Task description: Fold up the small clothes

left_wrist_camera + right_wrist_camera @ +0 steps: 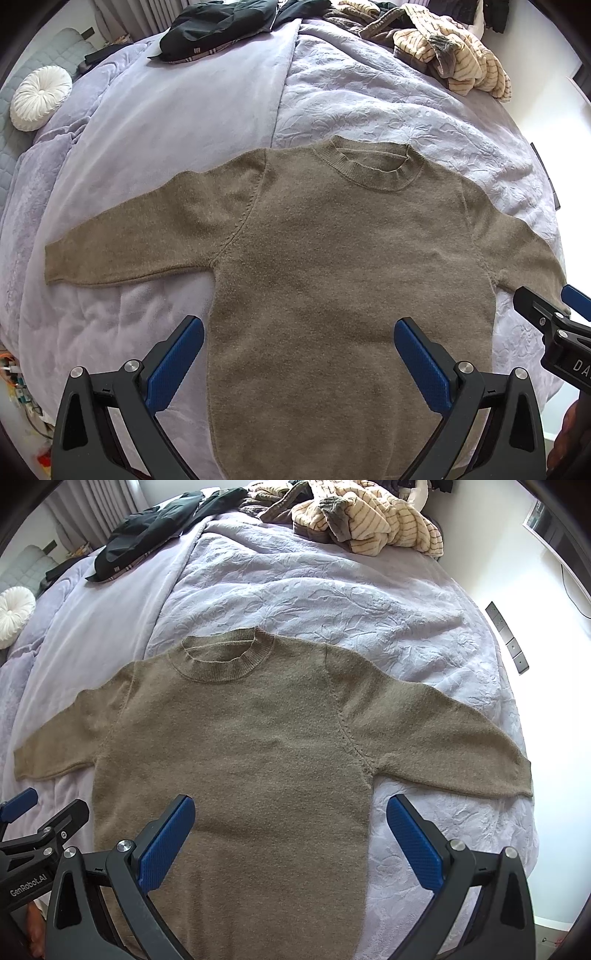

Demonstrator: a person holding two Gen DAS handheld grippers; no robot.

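Observation:
A small brown knit sweater (332, 251) lies flat and face up on the lavender bed, both short sleeves spread out, collar at the far side. It also shows in the right wrist view (251, 746). My left gripper (299, 343) is open and empty, hovering above the sweater's lower left body. My right gripper (291, 819) is open and empty above the lower right body and side seam. Each gripper shows at the edge of the other's view: the right one (554, 314), the left one (33, 819).
The lavender quilt (369, 96) covers the bed. A pile of striped cream and brown clothes (450, 48) and a black garment (218, 26) lie at the far end. A round white cushion (38, 98) sits at the far left. A white wall (524, 565) borders the right side.

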